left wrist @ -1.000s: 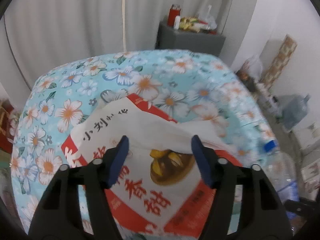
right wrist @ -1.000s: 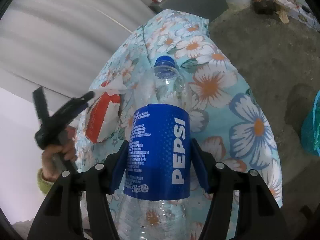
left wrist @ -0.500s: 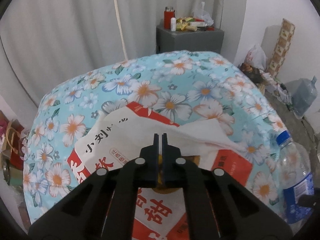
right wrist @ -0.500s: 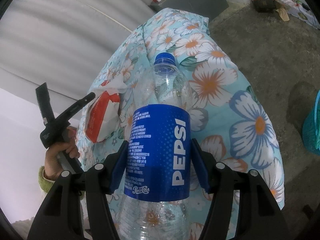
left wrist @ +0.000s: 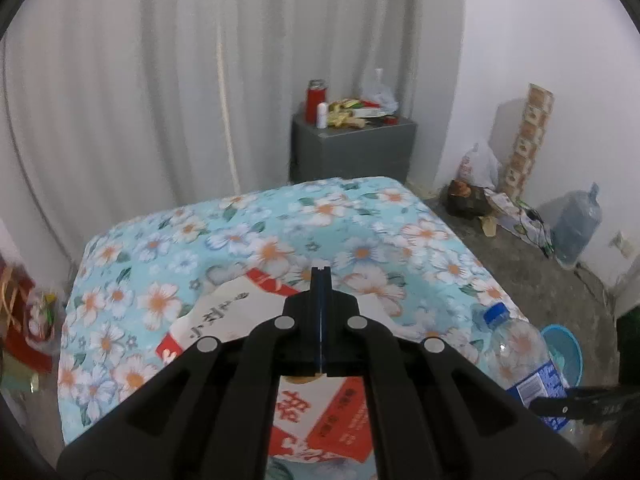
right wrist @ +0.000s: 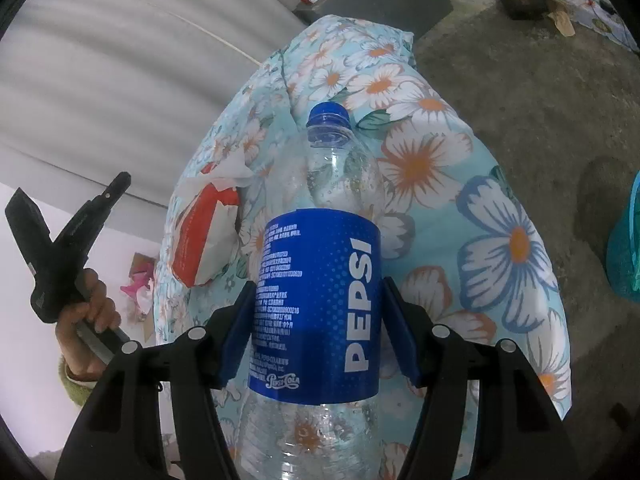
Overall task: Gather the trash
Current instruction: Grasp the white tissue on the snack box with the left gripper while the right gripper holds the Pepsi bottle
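- Right claw [right wrist: 317, 282] is grasping the Pepsi bottle [right wrist: 312, 320]: its two blue pads [right wrist: 240, 328] press on either side of the blue label, about halfway along the body.
- Left claw [left wrist: 321, 274] is clenched, with its jaws flat against each other and nothing visible between them. The right wrist view shows it lifted clear of the table and tilted, with a hand [right wrist: 86, 312] wrapped around its grip and a green sleeve [right wrist: 76, 384] at the wrist.
- The bottle is clear plastic and looks empty. Its blue cap [right wrist: 328, 114] is on and points away from the right claw, and the floral tablecloth [left wrist: 240, 240] shows through its body.
- A red-and-white snack bag [left wrist: 224, 320] lies on the cloth directly under the left claw, printed side up. It lies just beside the bottle, on the left as the right wrist camera sees it.
- A crumpled white tissue [right wrist: 232, 170] rests on the far end of that bag.
- The cloth covers the whole tabletop and hangs over its edges.
- A turquoise basket [left wrist: 564, 352] stands on the concrete floor near the table, past the bottle.
- Farther back, a grey cabinet [left wrist: 352, 148] stands against the white curtain [left wrist: 160, 80], with a red flask [left wrist: 316, 100] and loose wrappers on top of it.
- A large water jug [left wrist: 576, 224] sits by the right-hand wall.
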